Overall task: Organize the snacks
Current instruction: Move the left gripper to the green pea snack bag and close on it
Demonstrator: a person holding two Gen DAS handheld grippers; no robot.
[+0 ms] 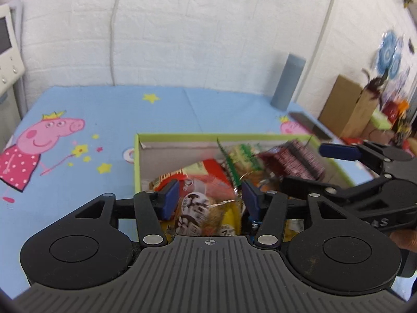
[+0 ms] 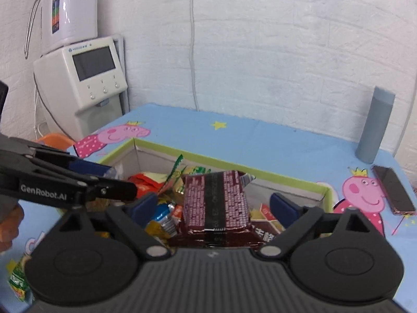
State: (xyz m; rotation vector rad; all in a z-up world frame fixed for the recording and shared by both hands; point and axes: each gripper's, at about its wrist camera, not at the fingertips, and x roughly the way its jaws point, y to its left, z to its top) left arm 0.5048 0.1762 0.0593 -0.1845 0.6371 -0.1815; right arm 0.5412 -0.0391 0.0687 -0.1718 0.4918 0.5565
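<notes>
1. the counter point(image 2: 260, 135), covered in a blue cartoon-pig cloth, carries the green-rimmed box point(image 2: 234, 162) at its middle.
2. the snacks point(image 1: 208, 180) are heaped inside the box: red, yellow and green crinkled wrappers.
3. a maroon packet point(image 2: 216, 200) is seen lying on top of the heap in the box, between the pads of the right gripper point(image 2: 213, 206), which is spread wide and untouching.
4. the left gripper point(image 1: 209, 198) is held partly open above the box, gripping nothing.
5. both grippers are best lifted straight clear of the box so nothing is dragged out.
</notes>
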